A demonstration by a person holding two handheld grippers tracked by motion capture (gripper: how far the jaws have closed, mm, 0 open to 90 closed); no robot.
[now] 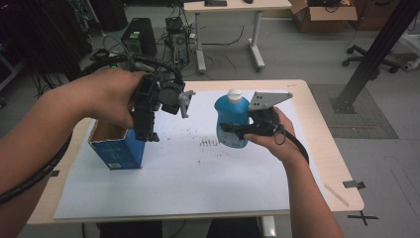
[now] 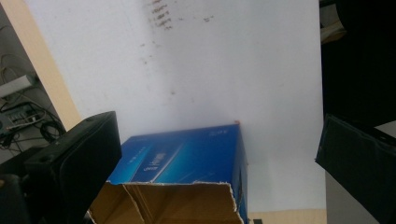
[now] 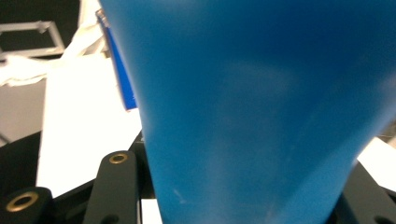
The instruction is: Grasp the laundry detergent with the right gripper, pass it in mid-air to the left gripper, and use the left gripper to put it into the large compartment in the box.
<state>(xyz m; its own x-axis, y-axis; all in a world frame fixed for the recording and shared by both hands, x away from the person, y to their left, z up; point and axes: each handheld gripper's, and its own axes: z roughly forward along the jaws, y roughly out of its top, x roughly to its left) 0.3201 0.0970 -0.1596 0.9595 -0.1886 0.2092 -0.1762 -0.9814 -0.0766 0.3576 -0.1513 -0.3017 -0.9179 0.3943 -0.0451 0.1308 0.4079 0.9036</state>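
Blue bottle (image 1: 231, 121) with a white cap hangs above the white sheet (image 1: 198, 188), pinched by the right gripper (image 1: 236, 130). The left gripper (image 1: 148, 133), jaws spread, hovers over the open blue box (image 1: 119, 151), apparently not touching it.

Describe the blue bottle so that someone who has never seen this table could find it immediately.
A large white sheet covers the table, with an open blue carton standing at its left side. To the right, above the sheet, the right gripper holds the blue bottle clear of the surface, jaws clamped on its body. Its white cap and rounded shape set it apart from the box-shaped carton.
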